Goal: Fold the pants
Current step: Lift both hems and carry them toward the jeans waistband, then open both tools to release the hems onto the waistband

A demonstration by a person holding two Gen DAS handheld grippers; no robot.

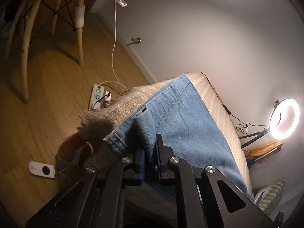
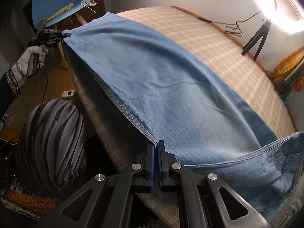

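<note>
Left tool (image 1: 150, 152): you seem to pinch the jeans (image 2: 161, 87) hem.
Right tool (image 2: 155, 148): you clamp the seam edge.
Bed (image 2: 218, 43): jeans spread flat.

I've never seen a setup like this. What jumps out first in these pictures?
A pair of blue jeans lies stretched across a checked blanket. The right gripper pinches its near seam, and the left gripper holds the far corner by a blue chair. A glowing ring light stands by the wall.

The jeans (image 2: 171, 87) are soft faded denim with stitched seams. The blanket (image 2: 218, 57) under them is coarse woven cloth. The far floor (image 1: 57, 79) is smooth wood.
</note>
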